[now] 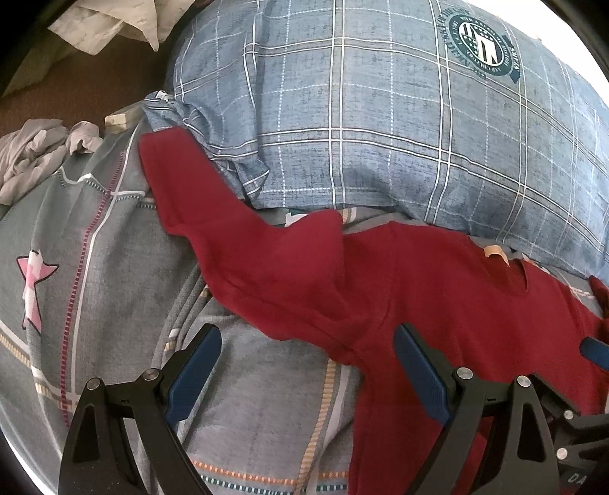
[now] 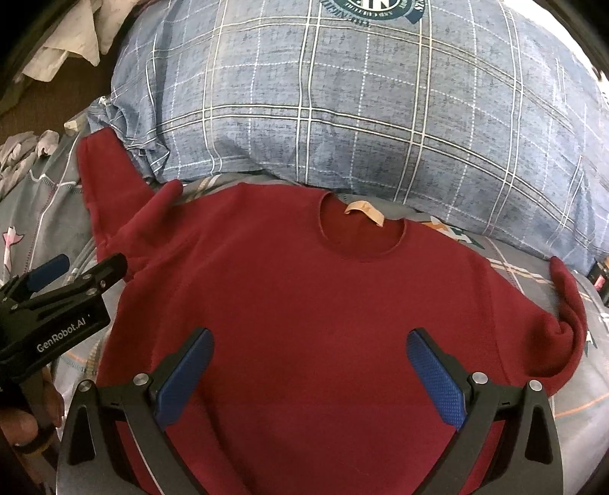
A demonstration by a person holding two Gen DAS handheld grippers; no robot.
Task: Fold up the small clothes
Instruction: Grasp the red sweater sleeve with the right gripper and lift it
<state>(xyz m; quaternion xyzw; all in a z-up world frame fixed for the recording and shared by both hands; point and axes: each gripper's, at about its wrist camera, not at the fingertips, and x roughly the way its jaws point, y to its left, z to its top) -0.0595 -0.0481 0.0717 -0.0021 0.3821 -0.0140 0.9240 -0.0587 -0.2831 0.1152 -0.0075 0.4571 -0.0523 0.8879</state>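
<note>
Dark red knit sweater (image 2: 304, 304) lies flat on grey patterned bedsheet (image 1: 95, 228); left gripper (image 1: 308, 365) and right gripper (image 2: 308, 365) jaws apart, holding nothing.

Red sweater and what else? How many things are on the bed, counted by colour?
Red: 1, the sweater
Blue checked: 1, the pillow
Pale grey: 1, the crumpled cloth
White: 1, the rumpled cloth, which may lie beyond the bed
Total: 4
</note>
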